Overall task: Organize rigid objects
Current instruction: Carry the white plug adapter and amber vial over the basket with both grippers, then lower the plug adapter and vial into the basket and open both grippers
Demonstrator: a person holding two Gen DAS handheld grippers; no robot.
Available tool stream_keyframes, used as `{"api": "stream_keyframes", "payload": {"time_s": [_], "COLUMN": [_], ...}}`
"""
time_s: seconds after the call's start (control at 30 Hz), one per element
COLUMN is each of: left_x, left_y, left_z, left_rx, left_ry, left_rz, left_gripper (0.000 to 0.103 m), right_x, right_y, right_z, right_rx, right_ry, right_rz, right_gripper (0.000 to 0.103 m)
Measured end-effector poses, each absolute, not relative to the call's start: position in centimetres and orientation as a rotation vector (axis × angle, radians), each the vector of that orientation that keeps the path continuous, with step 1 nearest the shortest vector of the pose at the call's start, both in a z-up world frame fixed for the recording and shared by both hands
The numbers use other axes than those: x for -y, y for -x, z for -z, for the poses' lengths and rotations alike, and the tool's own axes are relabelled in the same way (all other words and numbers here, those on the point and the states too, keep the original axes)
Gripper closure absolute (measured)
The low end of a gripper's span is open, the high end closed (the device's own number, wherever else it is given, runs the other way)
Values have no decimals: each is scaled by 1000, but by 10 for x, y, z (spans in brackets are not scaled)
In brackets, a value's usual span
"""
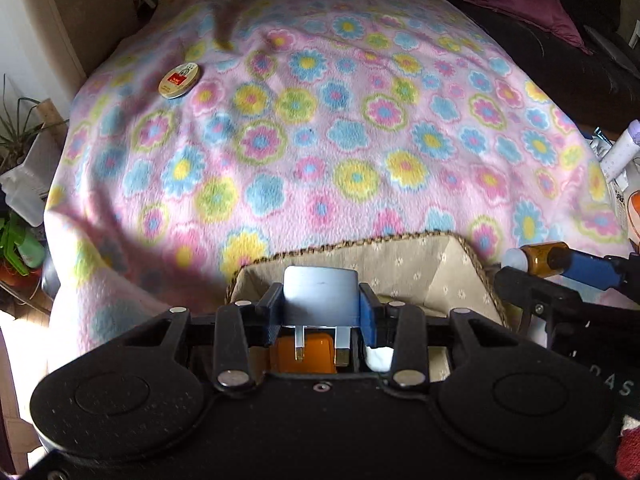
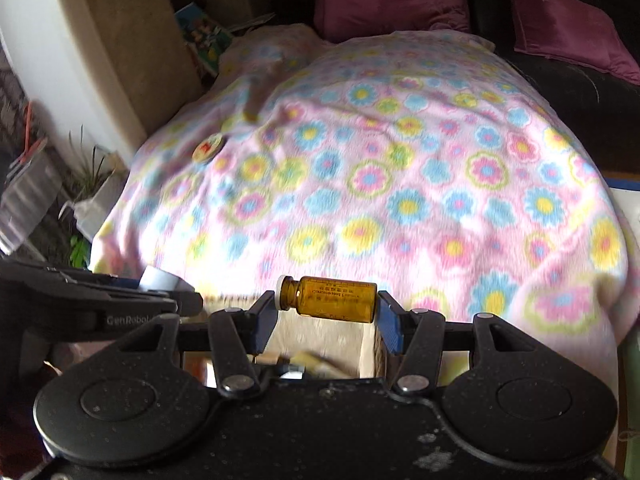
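Observation:
My left gripper is shut on a white wall plug, prongs pointing back at the camera, held over a fabric-lined woven basket. An orange object and a white one lie in the basket below. My right gripper is shut on an amber glass bottle with a white cap, held sideways over the basket. The bottle also shows in the left wrist view. A round tin lies on the flowered blanket at the far left; it also shows in the right wrist view.
The flowered blanket covers a raised surface. Purple cushions lie on a dark sofa behind. Potted plants and a clear box stand left. Bottles and tubes sit at the right edge.

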State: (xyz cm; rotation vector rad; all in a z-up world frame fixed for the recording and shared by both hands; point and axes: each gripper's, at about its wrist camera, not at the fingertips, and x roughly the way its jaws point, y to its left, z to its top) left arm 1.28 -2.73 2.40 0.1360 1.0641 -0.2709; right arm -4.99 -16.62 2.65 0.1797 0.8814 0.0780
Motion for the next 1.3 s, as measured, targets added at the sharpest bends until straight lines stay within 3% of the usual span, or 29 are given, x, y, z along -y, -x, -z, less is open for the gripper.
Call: {"api": "stream_keyframes", "payload": {"time_s": [0.23, 0.7, 1.13, 1.3], "left_x": [17, 16, 15, 17], "left_y": [16, 19, 19, 21], "left_z": [3, 23, 29, 25], "left_rx": [-1122, -1139, -1183, -1157], "left_ry": [-124, -127, -132, -150], "left_rz": [243, 193, 177, 176], "left_gripper": [65, 65, 64, 59], "right_x": [144, 160, 150, 146], "right_y": [91, 77, 70, 70], "right_z": [-7, -2, 2, 2], "right_rx": [-922, -931, -988, -990], "right_ry": [-68, -189, -121, -87], "right_rz": [-95, -85, -116, -119], "right_gripper": [50, 50, 50, 49]}}
